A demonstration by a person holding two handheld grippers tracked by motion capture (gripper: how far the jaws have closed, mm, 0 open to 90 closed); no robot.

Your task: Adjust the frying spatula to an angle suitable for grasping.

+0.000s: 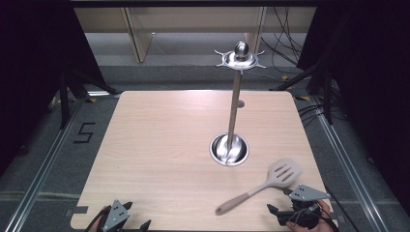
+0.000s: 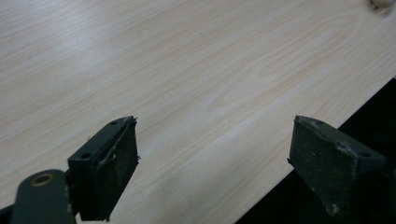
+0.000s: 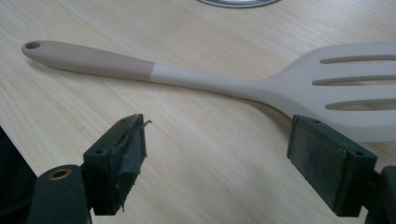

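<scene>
Matt, smooth spatula (image 3: pixel 224 84), probably silicone; pale wood-grain table (image 1: pixel 159 145); shiny metal stand (image 1: pixel 230 149).

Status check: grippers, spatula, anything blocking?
Right gripper open, short of spatula. Left gripper open, empty, over table edge. Spatula flat on table, untouched. Nothing in between.

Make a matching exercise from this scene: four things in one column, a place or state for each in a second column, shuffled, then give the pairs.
Things
1. slotted spatula
2. utensil stand
3. left gripper
4. right gripper

Places or states
A. open over bare wood at the table's near left edge
B. upright, with its round metal base near the table's middle
C. lying flat on the table, handle toward the near edge
D. open at the near right corner, close beside the spatula

Pairs: 1-C, 2-B, 3-A, 4-D
</scene>
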